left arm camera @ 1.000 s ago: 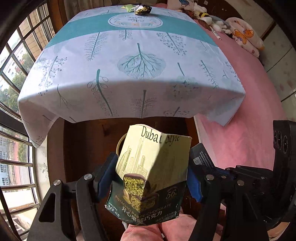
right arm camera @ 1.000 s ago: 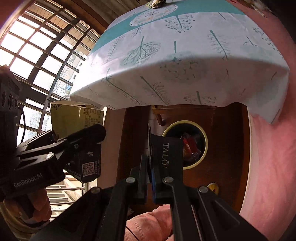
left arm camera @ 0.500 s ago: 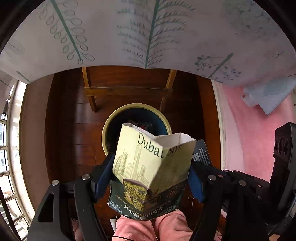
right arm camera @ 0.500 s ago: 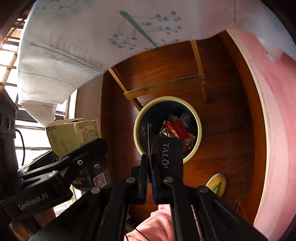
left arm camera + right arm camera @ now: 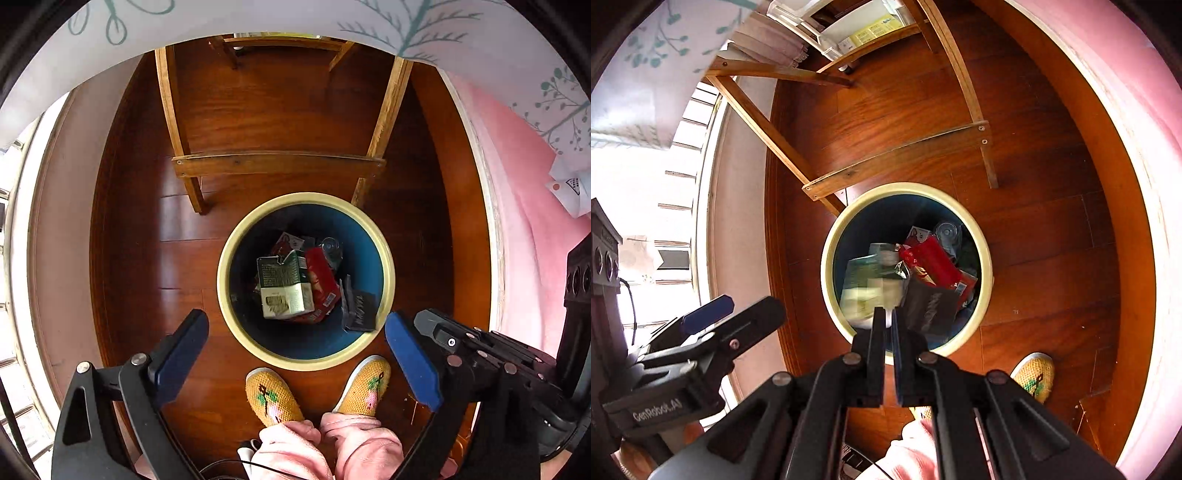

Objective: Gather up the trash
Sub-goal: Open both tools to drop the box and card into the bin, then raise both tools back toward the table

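Now my left gripper (image 5: 295, 354) hangs straight over the trash bin (image 5: 388, 266), its jaws opening wide with nothing between them. Inside the bin lies the chocolate box (image 5: 284, 284), on the red wrappers (image 5: 321, 273). My right gripper (image 5: 888, 321) is pressed together on a dark packet (image 5: 929, 308), which hangs over the bin's near rim. Yellow slippers (image 5: 273, 395) stand just beside the bin on the wooden floor (image 5: 273, 103).

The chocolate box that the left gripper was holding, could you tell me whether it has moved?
Yes. The chocolate box has left the opening left gripper and now lies down inside the bin, among other trash.
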A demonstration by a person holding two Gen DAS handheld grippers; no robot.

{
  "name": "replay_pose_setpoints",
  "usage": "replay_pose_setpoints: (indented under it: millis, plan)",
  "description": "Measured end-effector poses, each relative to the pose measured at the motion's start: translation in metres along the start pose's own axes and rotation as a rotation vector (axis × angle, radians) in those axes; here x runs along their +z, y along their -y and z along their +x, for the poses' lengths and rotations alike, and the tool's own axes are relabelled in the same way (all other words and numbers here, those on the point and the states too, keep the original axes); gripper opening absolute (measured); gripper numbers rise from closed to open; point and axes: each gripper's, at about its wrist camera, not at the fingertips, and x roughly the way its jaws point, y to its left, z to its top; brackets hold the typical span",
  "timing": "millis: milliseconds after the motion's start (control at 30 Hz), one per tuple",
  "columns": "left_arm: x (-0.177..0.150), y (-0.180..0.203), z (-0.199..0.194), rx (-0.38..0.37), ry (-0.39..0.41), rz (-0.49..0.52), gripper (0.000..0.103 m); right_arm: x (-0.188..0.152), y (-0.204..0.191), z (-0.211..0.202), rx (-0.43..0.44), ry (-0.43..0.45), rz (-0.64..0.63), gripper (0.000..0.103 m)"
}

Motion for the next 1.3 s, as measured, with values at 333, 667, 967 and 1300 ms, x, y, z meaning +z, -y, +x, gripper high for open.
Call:
replay_pose_setpoints:
  millis: [333,667,967,1300]
  plan:
    - [-0.002,-0.033,-0.009,0.076,0.016,-0.042,0.098,0.013,-0.021,0.011,-0.01,-0.006,-0.06,0.003]
    - [-0.005,-0.043,-0.068,0.086,0.08,-0.037,0.098,0.003,-0.044,-0.028,-0.058,0.0,-0.095,0.003]
    - [-0.002,-0.03,-0.174,0.077,0.162,0.022,0.098,-0.013,-0.082,-0.111,-0.056,0.044,-0.11,0.005]
    - [-0.003,-0.037,-0.312,0.069,0.32,0.049,0.098,-0.02,-0.154,-0.22,-0.052,0.162,-0.202,0.023]
